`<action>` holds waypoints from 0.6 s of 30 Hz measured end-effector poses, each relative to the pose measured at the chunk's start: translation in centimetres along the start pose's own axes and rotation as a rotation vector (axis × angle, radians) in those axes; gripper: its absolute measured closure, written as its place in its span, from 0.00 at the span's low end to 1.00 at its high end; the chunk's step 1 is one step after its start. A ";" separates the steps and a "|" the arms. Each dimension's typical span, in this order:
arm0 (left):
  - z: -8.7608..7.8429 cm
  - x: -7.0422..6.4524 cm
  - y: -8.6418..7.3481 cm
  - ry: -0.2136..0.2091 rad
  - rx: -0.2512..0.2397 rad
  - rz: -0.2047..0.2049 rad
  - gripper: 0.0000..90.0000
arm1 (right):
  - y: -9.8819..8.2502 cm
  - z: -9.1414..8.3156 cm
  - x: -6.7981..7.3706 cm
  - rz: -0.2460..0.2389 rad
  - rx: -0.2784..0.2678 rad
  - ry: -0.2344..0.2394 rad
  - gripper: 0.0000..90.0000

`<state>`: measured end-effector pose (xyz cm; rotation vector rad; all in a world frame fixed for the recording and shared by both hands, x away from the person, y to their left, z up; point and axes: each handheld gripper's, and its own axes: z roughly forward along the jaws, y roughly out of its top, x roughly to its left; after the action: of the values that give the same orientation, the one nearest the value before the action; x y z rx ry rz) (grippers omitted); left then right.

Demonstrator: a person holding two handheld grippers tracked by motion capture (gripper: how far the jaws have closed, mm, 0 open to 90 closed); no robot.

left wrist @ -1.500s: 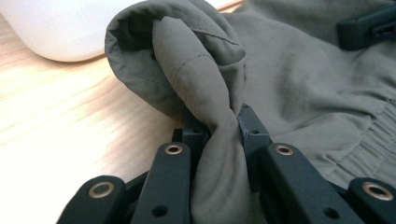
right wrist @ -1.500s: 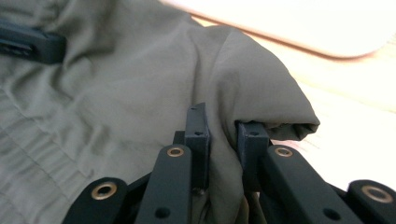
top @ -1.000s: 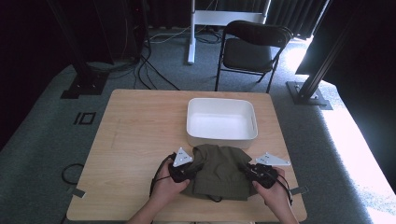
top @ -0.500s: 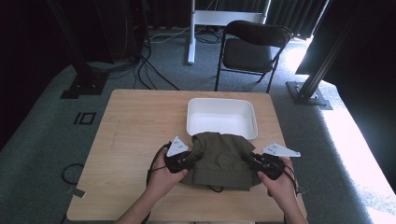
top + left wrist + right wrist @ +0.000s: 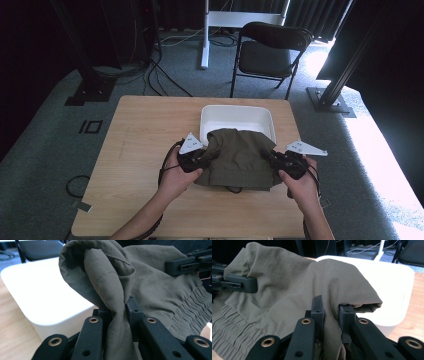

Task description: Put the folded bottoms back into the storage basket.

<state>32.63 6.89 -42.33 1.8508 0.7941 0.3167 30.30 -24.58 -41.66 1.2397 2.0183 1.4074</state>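
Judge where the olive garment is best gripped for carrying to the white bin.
Probably as now: left gripper and right gripper each pinch a bunched side fold of the garment, coming from opposite sides. It is limp, so two spread holds keep it from sagging toward the bin.

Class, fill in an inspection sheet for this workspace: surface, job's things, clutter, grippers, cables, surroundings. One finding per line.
Surface: wooden table, bare apart from the job's things.
Job's things: olive-green garment with an elastic band, its far edge over the near rim of the white bin.
Clutter: nothing seen.
Grippers: left gripper and right gripper each shut on a bunched fold of the garment, at opposite sides.
Cables: one trails from each gripper; more lie on the carpet beyond the table.
Surroundings: folding chair, grey carpet, dark curtains, stand bases.
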 end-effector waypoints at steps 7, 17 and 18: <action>0.2 0.8 2.0 0.011 -0.026 -0.004 0.89 | 2.2 0.6 -0.5 -0.012 -0.013 -0.016 0.87; 0.9 2.0 4.4 0.023 -0.050 -0.021 0.89 | 5.0 1.4 -1.7 -0.002 -0.027 -0.022 0.87; 1.0 2.2 4.5 0.024 -0.051 -0.028 0.89 | 5.2 1.5 -1.8 -0.001 -0.030 -0.025 0.87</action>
<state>36.52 6.52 -38.98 1.7892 0.8211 0.3390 34.68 -24.63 -37.93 1.2370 1.9734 1.4094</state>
